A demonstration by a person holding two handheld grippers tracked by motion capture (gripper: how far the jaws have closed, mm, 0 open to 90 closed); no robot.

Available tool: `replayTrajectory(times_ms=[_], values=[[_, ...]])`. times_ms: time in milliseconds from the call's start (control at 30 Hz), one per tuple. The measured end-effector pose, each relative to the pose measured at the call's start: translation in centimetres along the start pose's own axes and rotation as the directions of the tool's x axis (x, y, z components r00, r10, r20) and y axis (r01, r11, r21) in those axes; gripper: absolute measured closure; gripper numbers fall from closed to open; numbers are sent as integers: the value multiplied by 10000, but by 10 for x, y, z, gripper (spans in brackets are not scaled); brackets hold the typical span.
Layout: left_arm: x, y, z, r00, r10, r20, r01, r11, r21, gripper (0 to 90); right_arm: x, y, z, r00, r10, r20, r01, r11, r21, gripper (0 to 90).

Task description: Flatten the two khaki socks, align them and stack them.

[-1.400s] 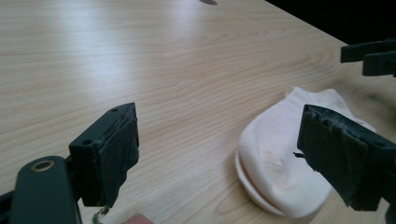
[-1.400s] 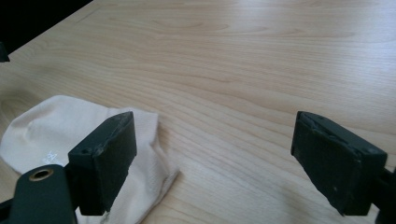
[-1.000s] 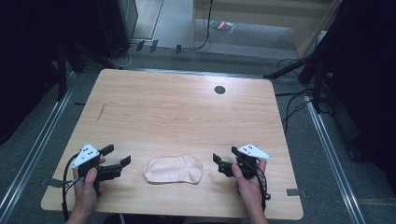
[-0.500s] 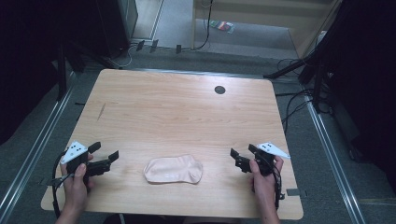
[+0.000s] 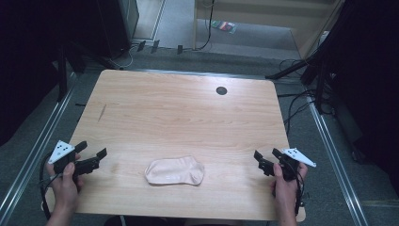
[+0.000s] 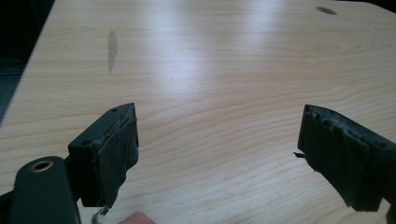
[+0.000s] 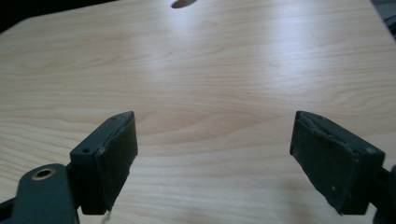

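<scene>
A pale pink sock (image 5: 175, 171) lies flat near the front edge of the wooden table (image 5: 179, 117), about midway across. My left gripper (image 5: 91, 151) is at the table's front left corner, well left of the sock, open and holding nothing. My right gripper (image 5: 266, 157) is at the front right corner, well right of the sock, also open with nothing between its jaws. In the left gripper view the gripper (image 6: 217, 154) has its jaws spread wide over bare wood. The right gripper view has the gripper (image 7: 215, 156) the same way, jaws wide apart above bare tabletop.
A dark round hole (image 5: 221, 90) sits in the table near its back edge. A dark streak (image 5: 101, 112) marks the wood at the left. Cables (image 5: 301, 101) trail on the floor to the right, and metal rails (image 5: 37, 146) run along both sides.
Both hands have drawn outward and away from the sock, the left gripper to the left corner and the right gripper to the right corner. The sock has not moved.
</scene>
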State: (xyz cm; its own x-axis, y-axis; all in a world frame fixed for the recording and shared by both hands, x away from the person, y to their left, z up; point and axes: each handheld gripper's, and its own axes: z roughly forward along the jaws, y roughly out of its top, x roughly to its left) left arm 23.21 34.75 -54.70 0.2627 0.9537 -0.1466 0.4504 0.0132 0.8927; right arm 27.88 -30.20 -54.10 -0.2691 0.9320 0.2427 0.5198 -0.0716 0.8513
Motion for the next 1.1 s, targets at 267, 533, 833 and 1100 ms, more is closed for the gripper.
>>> replayTrajectory(times_ms=[267, 533, 833, 1100], values=[[6, 0, -4, 9991, 216, -371, -214, 9997, 72, 119, -16, -7, -10, 9997, 116, 202, -118, 9999, 89, 150], [8, -2, -1, 9985, 278, -472, -270, 9995, 169, 115, -22, -17, -29, 9998, -141, 167, 139, 9998, 143, 150], [7, -2, 1, 9988, 314, -379, -304, 9992, 259, 115, -26, -20, -35, 9997, 118, 194, -119, 9999, 52, 151], [6, -1, 3, 9990, 314, -324, -299, 9985, 455, 117, -26, -19, -34, 9993, 217, 298, -221, 9997, 135, 151]])
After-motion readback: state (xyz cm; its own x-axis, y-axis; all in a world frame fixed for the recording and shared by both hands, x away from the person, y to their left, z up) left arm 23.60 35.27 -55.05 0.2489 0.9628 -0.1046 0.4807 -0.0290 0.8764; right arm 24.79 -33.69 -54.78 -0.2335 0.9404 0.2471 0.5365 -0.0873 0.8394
